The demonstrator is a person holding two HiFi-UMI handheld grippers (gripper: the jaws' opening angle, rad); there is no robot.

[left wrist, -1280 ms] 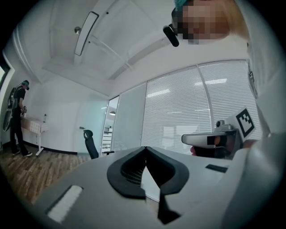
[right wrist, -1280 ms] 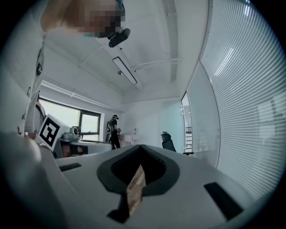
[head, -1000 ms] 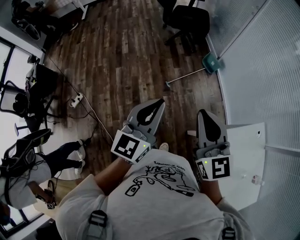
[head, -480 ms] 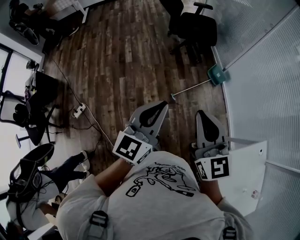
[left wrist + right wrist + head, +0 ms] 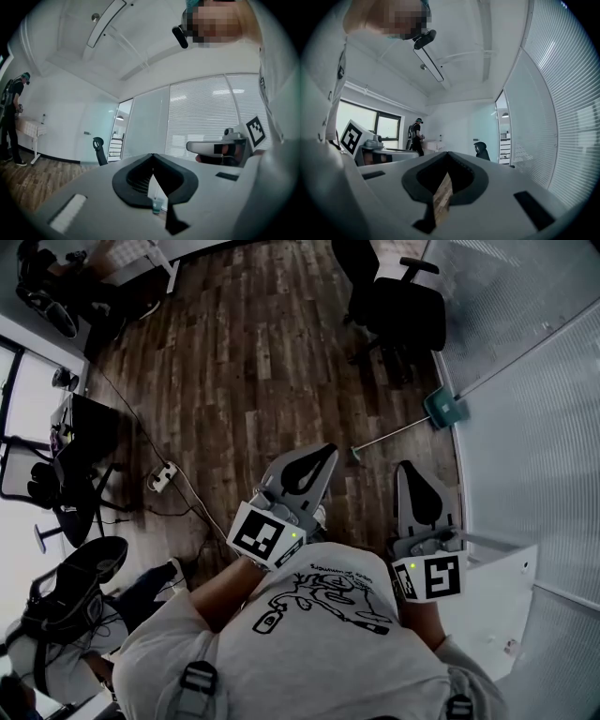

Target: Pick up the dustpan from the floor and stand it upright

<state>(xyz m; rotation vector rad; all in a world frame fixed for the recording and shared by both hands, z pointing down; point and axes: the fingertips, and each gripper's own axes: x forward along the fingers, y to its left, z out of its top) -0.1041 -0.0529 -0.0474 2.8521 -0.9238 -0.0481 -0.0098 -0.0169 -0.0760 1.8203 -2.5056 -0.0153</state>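
A power strip with its cable lies on the dark wooden floor, well left of the left gripper. That gripper is held level in front of the person's chest, jaws pressed together and holding nothing. Ahead of both grippers and down on the floor lies the dustpan. Its long handle points back toward the left gripper and its teal pan rests at the foot of the glass wall. Farther ahead stands a black office chair. The right gripper, also level, is likewise closed and empty, with a white counter just to its right.
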